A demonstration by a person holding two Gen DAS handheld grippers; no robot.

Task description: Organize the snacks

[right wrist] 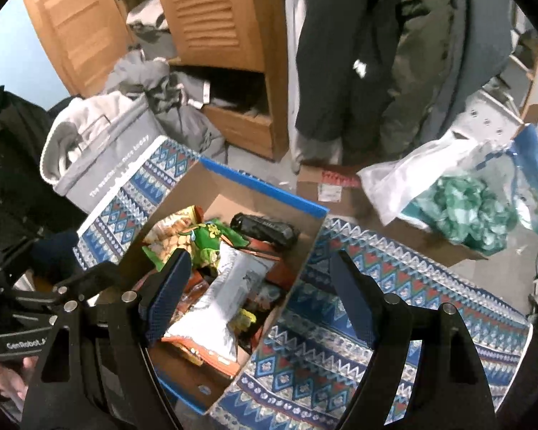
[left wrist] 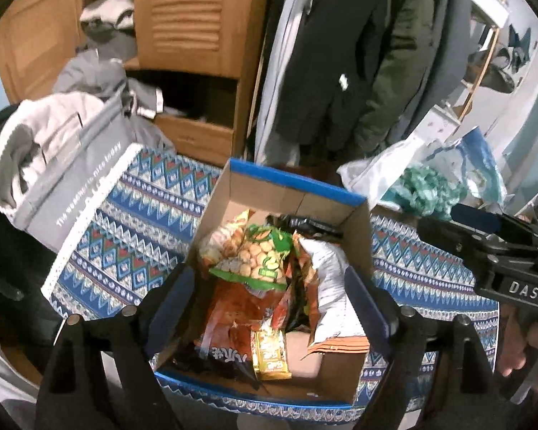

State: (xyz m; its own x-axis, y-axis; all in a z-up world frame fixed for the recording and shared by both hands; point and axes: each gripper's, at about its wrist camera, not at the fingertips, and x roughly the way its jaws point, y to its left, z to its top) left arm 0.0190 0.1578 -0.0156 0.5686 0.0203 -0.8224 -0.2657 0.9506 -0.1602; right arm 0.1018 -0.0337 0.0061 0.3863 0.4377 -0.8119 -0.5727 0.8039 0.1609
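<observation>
Overhead, both handheld grippers hang above an open cardboard box [left wrist: 287, 193] with a blue rim, which sits on a table covered by a blue, white and red patterned cloth [left wrist: 125, 215]. The left gripper [left wrist: 272, 308] has its jaws spread wide with nothing between the pads; its fingers frame the box from above, clear of the contents. The right gripper [right wrist: 265, 297] is likewise spread and empty, one finger over the box and the other over the cloth just beside the box's right wall.

Inside the box lies a loose heap of snack packets. A green packet of round crackers [left wrist: 254, 261] rests on top toward the far left, partly over an orange packet [left wrist: 233, 326]. A white crinkled packet [right wrist: 226, 301] lies tilted along the right side, and a small yellow packet [left wrist: 270, 354] sits near the front on the bare cardboard floor. A black packet [right wrist: 265, 229] lies against the far wall.

At the table's left edge stands a grey fabric bin [left wrist: 71, 179] stuffed with pale clothing. To the right, a white plastic bag [right wrist: 430, 179] and a bundle of green material [right wrist: 462, 208] rest on another cardboard box beyond the cloth. Behind, a wooden louvred cabinet [left wrist: 197, 18] and dark hanging coats [left wrist: 358, 53] fill the background. Part of a person's hand [right wrist: 3, 376] grips the left gripper's handle in the right wrist view.
</observation>
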